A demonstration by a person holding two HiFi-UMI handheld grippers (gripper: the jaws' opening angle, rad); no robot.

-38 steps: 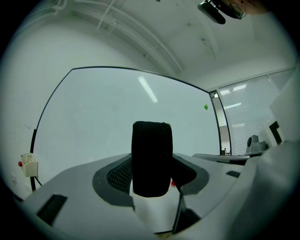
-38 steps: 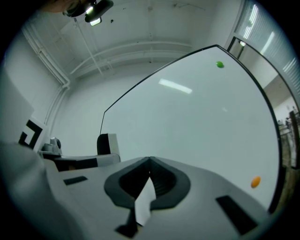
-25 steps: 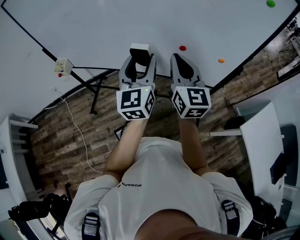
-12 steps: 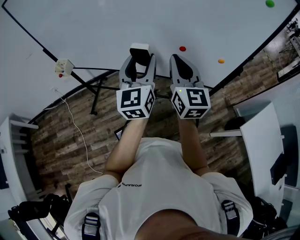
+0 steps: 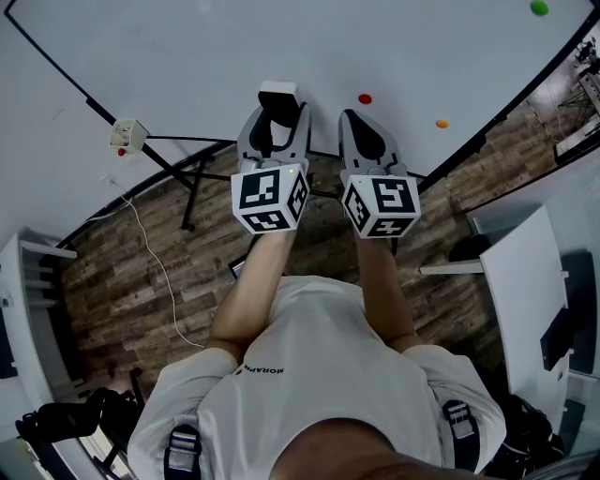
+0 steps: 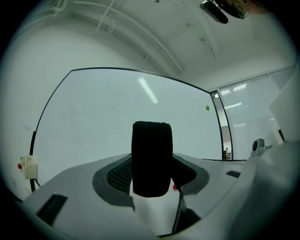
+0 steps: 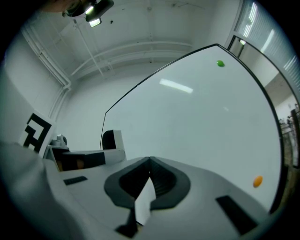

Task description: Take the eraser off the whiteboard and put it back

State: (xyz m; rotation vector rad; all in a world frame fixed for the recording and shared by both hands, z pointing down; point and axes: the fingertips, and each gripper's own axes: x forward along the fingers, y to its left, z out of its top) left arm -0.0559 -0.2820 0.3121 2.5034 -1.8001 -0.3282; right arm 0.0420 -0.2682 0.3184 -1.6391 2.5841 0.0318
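Black-and-white eraser (image 6: 151, 159): one, clamped in the left gripper, in front of the whiteboard near the middle of its lower edge; whether it touches the board cannot be told.
Whiteboard (image 5: 187, 56): one, black-framed, on a stand.
Grippers: two, side by side, both pointing at the board.
Left gripper (image 5: 274, 127): jaws held apart by the eraser, the textured pads (image 6: 117, 174) pressing on its sides.
Right gripper (image 7: 149, 164): jaws closed tip to tip, nothing between them, just right of the eraser and clear of it.
Magnets: three on the board. Red magnet (image 5: 365, 97) lies near the lower edge, just right of the eraser; orange magnet (image 5: 442, 122) toward the lower right corner; green magnet (image 5: 540, 7) toward the upper right corner.
Holder box (image 5: 127, 134): one, at the board's left edge.
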